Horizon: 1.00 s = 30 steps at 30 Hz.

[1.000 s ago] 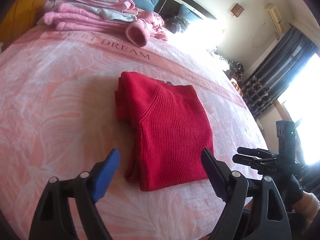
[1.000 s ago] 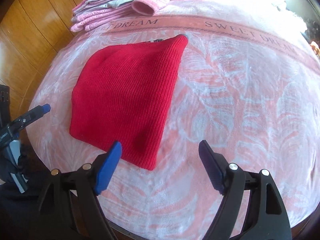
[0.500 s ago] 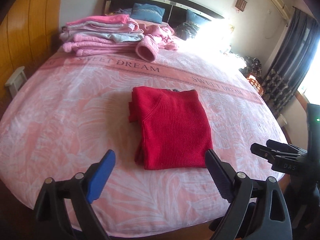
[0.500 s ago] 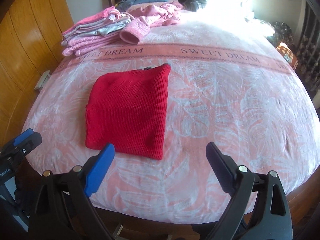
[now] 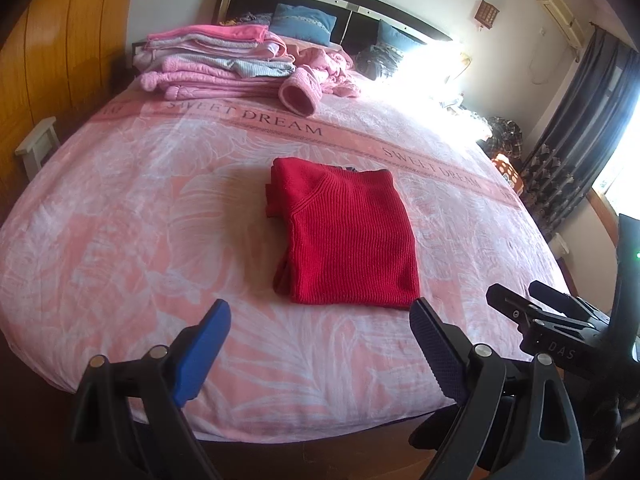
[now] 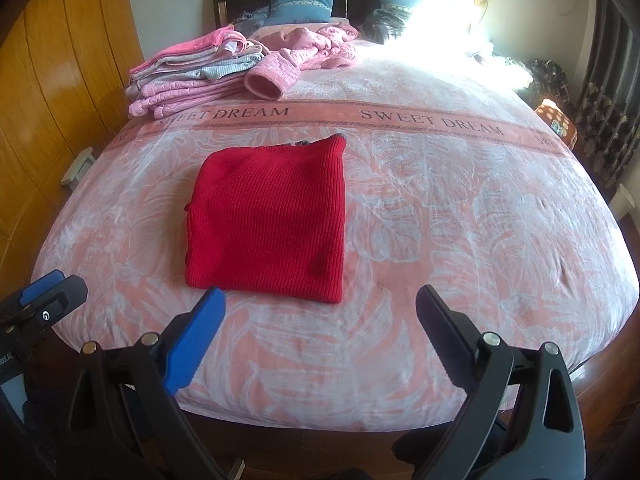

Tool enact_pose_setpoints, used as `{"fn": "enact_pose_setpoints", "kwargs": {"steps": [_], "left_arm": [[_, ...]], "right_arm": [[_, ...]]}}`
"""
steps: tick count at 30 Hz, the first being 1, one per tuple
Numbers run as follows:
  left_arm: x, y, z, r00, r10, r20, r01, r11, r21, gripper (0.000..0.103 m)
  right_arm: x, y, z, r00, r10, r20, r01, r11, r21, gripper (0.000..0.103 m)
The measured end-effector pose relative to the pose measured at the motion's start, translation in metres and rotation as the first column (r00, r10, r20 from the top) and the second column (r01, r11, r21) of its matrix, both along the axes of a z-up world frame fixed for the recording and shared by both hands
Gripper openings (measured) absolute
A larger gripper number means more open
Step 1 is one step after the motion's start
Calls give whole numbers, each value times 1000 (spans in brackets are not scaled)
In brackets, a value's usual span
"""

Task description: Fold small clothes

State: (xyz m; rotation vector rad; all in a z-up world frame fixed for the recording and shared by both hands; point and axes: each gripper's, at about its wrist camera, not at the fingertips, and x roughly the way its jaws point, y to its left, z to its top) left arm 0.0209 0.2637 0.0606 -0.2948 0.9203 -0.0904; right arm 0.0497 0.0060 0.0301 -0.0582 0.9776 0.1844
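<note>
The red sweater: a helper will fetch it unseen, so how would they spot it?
On the pink bed, below the "SWEET DREAM" band, lies the red sweater. It is folded square and lies alone; the other clothes, piled by the headboard, are pink and grey.

Folded red sweater (image 5: 344, 236) flat on pink bedspread (image 5: 120, 220), L tool (image 5: 316, 344) spread wide & empty

- The left gripper (image 5: 320, 330) now hangs back past the foot edge of the bed (image 5: 120, 216), well apart from the red sweater (image 5: 348, 240) at 12 o'clock.
- The right gripper (image 6: 320, 316) has likewise drawn back, its sweater (image 6: 272, 224) now at 11 o'clock.
</note>
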Motion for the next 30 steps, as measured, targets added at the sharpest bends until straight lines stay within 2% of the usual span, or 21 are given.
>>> {"fn": "enact_pose_setpoints", "kwargs": {"steps": [8,17,30], "left_arm": [[-4,-5,-9,1000,11,-2,-11,997,77,93],[0,-14,-14,1000,23,0,-22,989,146,93],[2,-18,-17,1000,-6,-27,9,994,110,93]], "right_arm": [[-8,10,3,999,40,16,-40,999,17,96],[-9,11,-3,1000,-16,22,17,1000,-21,96],[-5,-13,-24,998,-49,-36,48,998,-39,96]]}}
